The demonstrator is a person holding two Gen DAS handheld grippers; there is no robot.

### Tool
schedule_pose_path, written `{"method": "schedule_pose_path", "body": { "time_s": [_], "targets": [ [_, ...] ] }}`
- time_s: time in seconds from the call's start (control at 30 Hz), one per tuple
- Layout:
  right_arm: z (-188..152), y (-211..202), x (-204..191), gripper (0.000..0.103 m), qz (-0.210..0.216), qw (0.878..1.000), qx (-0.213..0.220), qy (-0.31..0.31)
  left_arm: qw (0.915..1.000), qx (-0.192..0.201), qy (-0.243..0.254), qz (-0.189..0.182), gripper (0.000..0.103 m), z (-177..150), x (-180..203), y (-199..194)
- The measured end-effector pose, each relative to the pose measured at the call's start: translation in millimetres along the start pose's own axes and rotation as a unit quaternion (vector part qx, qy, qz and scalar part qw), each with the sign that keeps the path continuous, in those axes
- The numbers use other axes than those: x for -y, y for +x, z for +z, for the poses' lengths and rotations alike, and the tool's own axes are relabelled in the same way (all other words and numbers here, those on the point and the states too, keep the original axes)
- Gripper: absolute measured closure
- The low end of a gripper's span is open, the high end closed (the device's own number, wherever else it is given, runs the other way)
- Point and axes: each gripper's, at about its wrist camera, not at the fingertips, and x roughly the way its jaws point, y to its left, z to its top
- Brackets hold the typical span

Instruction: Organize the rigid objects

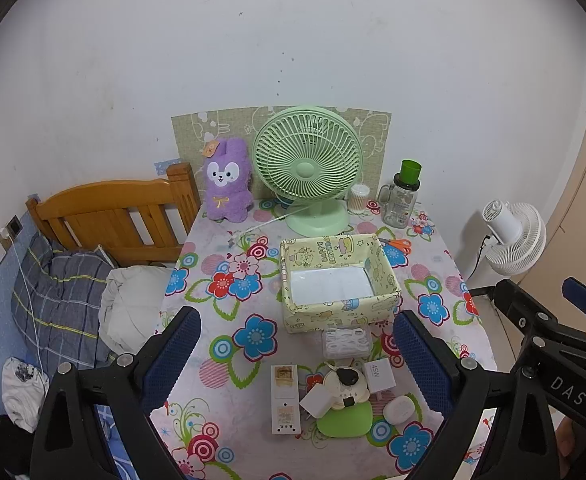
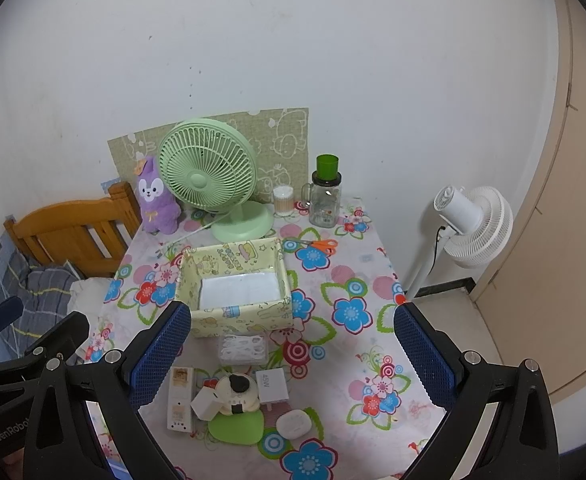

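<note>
A yellow cartoon-print box [image 1: 339, 282] [image 2: 237, 288] stands open and empty mid-table. In front of it lie a clear case of floss picks [image 1: 346, 342] [image 2: 244, 349], a white 45W charger [image 1: 379, 376] [image 2: 271, 386], a white power strip [image 1: 285, 398] [image 2: 181, 398], a white cube plug [image 1: 317, 400] [image 2: 207, 404], a round cream toy with a black top [image 1: 347, 388] [image 2: 239, 394] on a green pad [image 1: 343, 420] [image 2: 235, 428], and a white oval case [image 1: 399, 408] [image 2: 293, 424]. My left gripper [image 1: 295, 364] and right gripper [image 2: 291, 360] hover open above the near edge, holding nothing.
At the table's back stand a purple plush rabbit [image 1: 228, 180], a green desk fan [image 1: 309, 168], a cotton-swab jar [image 1: 359, 198], a glass jar with a green cup [image 1: 403, 194] and orange scissors [image 1: 397, 244]. A wooden bed [image 1: 109, 216] lies left; a white floor fan [image 2: 473, 224] stands right.
</note>
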Motion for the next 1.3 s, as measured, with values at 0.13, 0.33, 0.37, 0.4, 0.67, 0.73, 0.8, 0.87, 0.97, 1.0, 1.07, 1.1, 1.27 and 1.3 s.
{"method": "schedule_pose_path", "body": {
  "time_s": [0.13, 0.33, 0.37, 0.4, 0.67, 0.73, 0.8, 0.87, 0.97, 1.0, 1.07, 1.1, 1.27, 1.3],
  "targets": [
    [0, 0, 0, 0.0, -0.003, 1.0, 0.004, -0.003, 1.0, 0.0, 0.0, 0.001, 0.005, 0, 0, -1],
    [2, 1, 0, 0.0, -0.003, 1.0, 0.005, -0.002, 1.0, 0.0, 0.0, 0.0, 0.005, 0, 0, 1],
    [2, 1, 0, 0.0, -0.003, 1.0, 0.005, -0.002, 1.0, -0.001, 0.001, 0.0, 0.005, 0, 0, 2],
    [2, 1, 1, 0.0, -0.003, 1.0, 0.004, 0.0, 1.0, -0.002, 0.0, 0.0, 0.005, 0, 0, 2],
    [4, 16, 4, 0.0, 0.01, 1.0, -0.003, 0.005, 0.9998, 0.007, 0.017, 0.003, 0.005, 2, 2, 15],
    [3, 21, 5, 0.0, 0.012, 1.0, -0.001, 0.005, 0.9999, 0.001, 0.015, -0.001, 0.005, 1, 2, 21],
    [3, 26, 6, 0.0, 0.013, 1.0, -0.006, 0.006, 0.9999, -0.004, 0.014, -0.004, 0.005, 0, 1, 26],
    [1, 32, 6, 0.0, 0.015, 1.0, -0.011, 0.007, 0.9998, -0.009, 0.015, -0.006, 0.005, -2, 2, 32],
    [-4, 42, 8, 0.0, 0.023, 1.0, -0.019, 0.01, 0.9996, -0.02, 0.013, -0.01, 0.005, -6, 0, 43],
    [-5, 46, 7, 0.0, 0.025, 0.999, -0.022, 0.01, 0.9996, -0.024, 0.013, -0.01, 0.005, -7, 1, 46],
    [-9, 55, 8, 0.0, 0.033, 0.999, -0.027, 0.013, 0.9993, -0.034, 0.013, -0.011, 0.005, -12, 0, 56],
    [-11, 58, 8, 0.0, 0.041, 0.999, -0.03, 0.015, 0.9991, -0.039, 0.013, -0.011, 0.005, -14, 0, 60],
    [-24, 80, 4, 0.0, 0.064, 0.997, -0.044, 0.014, 0.9982, -0.055, 0.021, -0.01, 0.005, -30, 4, 84],
    [-28, 85, 2, 0.0, 0.062, 0.997, -0.048, 0.009, 0.998, -0.058, 0.022, -0.01, 0.005, -32, 5, 88]
  ]
}}
